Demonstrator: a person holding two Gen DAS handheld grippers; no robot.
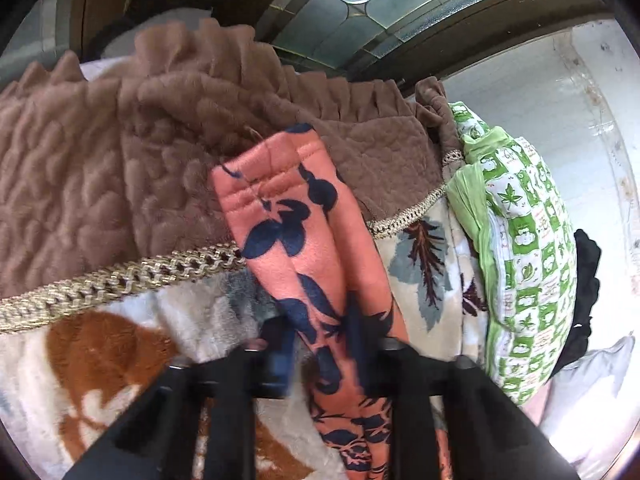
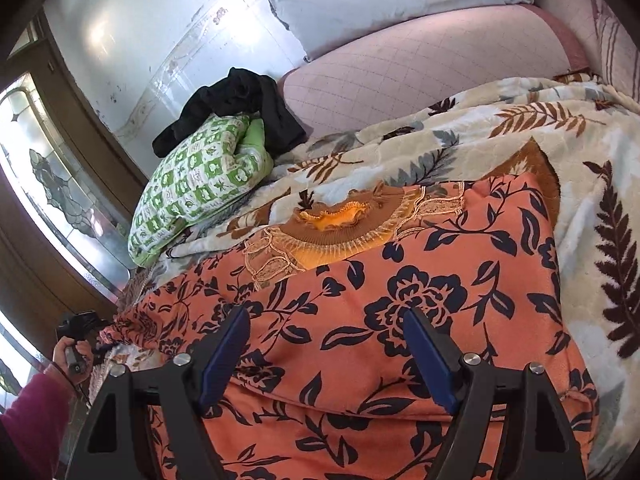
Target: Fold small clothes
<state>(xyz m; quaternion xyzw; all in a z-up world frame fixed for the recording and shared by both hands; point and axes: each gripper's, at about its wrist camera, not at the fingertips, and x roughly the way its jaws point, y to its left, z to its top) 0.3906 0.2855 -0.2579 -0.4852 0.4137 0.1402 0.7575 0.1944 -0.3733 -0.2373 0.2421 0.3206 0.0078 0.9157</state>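
1. Our left gripper was clamped on a sleeve-like strip of the orange floral garment, which ran from 6 o'clock up toward 12 in the left wrist view.
2. Our right gripper stood wide, its blue pads apart over the garment's broad body, nothing pinched between them.
3. We saw the garment spread on a leaf-print blanket, its embroidered neckline toward 12 o'clock.
4. A green checked pillow lay at 10 o'clock in the right wrist view, with a black cloth on it.
5. A brown quilted cover filled 10 o'clock in the left wrist view.
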